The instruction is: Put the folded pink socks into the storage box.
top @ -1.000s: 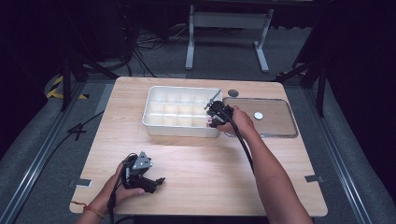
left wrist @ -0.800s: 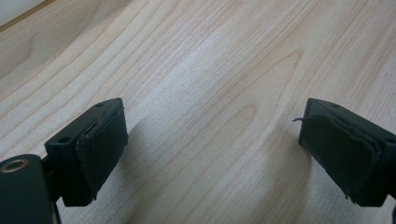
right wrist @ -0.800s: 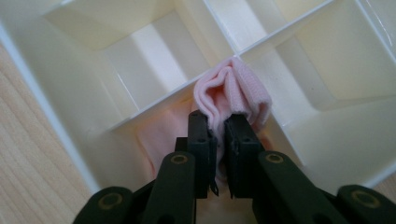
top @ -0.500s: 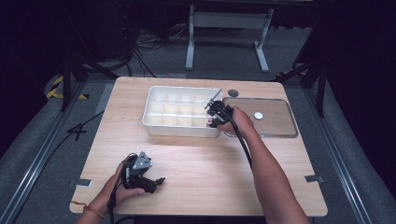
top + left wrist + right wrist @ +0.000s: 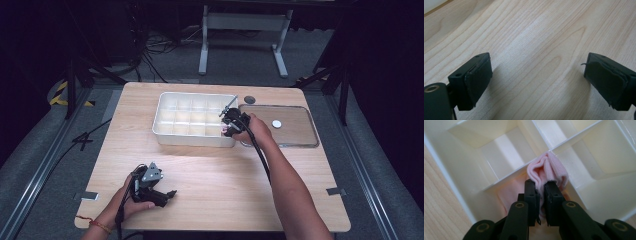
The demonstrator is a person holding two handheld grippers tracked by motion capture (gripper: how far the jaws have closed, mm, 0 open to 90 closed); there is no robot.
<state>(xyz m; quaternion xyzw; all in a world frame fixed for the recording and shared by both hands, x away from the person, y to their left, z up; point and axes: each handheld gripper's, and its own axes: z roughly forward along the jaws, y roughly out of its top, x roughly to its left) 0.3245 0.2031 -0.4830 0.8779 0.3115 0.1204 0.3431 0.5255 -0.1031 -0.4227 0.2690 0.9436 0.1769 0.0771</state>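
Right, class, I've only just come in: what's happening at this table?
A person works at a wooden table with a hand-held gripper in each hand. The right hand-held gripper is shut on a folded pink cloth at a corner compartment of the white divided tray. The left hand-held gripper sits open and empty near the table's front edge. A clear lid lies beside the tray.

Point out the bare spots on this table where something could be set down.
The widest bare wood lies between the white divided tray and the left claw. Another strip runs along the table's left edge. It is crowded where the right claw meets the clear lid.
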